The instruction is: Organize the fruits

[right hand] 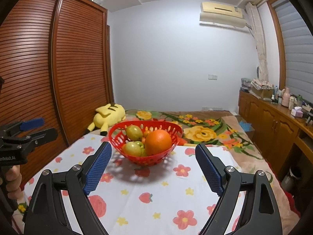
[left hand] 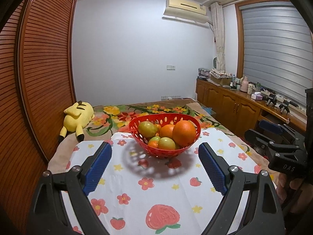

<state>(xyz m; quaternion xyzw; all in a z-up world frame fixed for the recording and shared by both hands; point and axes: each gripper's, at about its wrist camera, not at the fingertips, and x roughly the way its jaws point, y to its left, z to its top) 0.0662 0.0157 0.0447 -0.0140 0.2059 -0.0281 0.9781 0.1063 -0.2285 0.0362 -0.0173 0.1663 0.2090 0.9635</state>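
**A:** How do the jaws stand?

**B:** Both pairs are spread wide with nothing between the blue pads. The left gripper and the right gripper hover above a white cloth printed with flowers and strawberries, and no pad touches fruit or basket.

**A:** And the fruit?

**B:** All of it is in a red perforated basket just ahead of the fingertips. From the left wrist the basket sits centred in the gap between the jaws; from the right wrist it sits ahead and slightly toward the left finger. The large orange lies on the basket's right side, nearest the right finger in both views. A smaller orange is behind and to its left. A yellow-green fruit rests toward the far left, and another yellow-green fruit lies at the near edge, with a small orange-coloured fruit beside it.

**A:** What's farther out?

**B:** Beyond the basket, a floral blanket. Past the left finger, a yellow plush toy lies against a slatted wooden wardrobe. Past the right finger, a wooden cabinet carries clutter under a shuttered window.
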